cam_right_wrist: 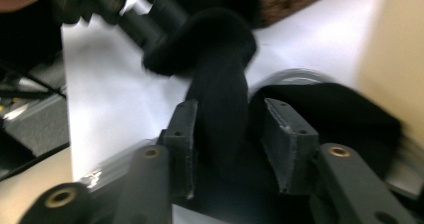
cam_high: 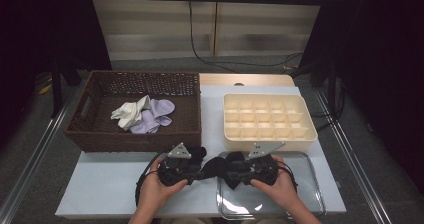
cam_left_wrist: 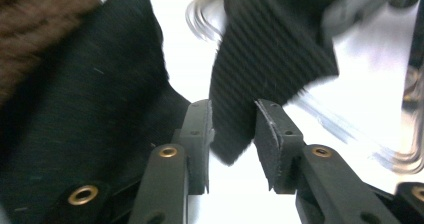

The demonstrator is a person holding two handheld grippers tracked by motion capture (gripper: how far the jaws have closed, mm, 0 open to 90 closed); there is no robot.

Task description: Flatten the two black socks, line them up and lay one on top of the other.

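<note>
A black sock (cam_high: 212,166) hangs stretched between my two grippers over the table's front edge. My left gripper (cam_high: 200,168) has its jaws pressed on the sock's ribbed, tapered end (cam_left_wrist: 235,109), seen in the left gripper view (cam_left_wrist: 232,119). From the right, my right gripper (cam_high: 228,168) holds another part of the same sock, which rises as a taut column (cam_right_wrist: 220,104) between its jaws (cam_right_wrist: 227,119). More black cloth lies behind the right jaw. A hand holds each gripper.
A brown wicker basket (cam_high: 135,140) at the back left holds a white sock (cam_high: 131,113) and a lilac sock (cam_high: 158,115). A cream tray (cam_high: 270,143) with several compartments sits at the back right. A clear plastic tray (cam_high: 306,194) lies under my right hand.
</note>
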